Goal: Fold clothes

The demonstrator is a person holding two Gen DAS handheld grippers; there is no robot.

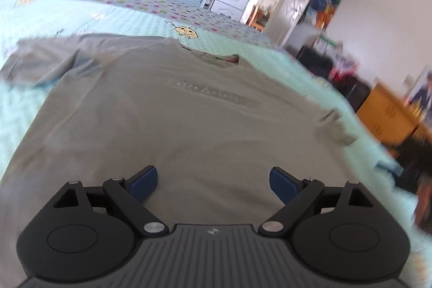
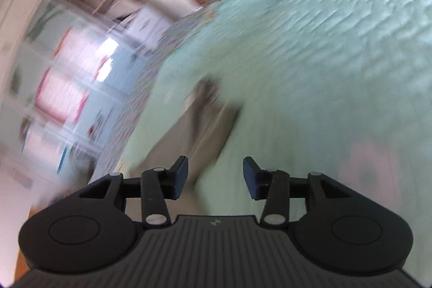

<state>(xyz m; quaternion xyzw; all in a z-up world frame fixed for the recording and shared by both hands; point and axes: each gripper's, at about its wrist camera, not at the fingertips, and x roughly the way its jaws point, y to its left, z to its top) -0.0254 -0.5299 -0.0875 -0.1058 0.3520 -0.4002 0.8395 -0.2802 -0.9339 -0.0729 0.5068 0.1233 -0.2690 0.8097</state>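
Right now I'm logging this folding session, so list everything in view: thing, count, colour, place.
T-shirt: one, grey, spread flat on the bedspread, collar far.
Bedspread: one, mint green quilted, under the shirt.
Drawer unit: one, white, beyond the bed.
Wooden cabinet: one, orange-brown, right of the bed.
Left gripper: one, black with blue pads, open above the shirt's hem.
Right gripper: one, black with blue pads, open, empty, over the bedspread.
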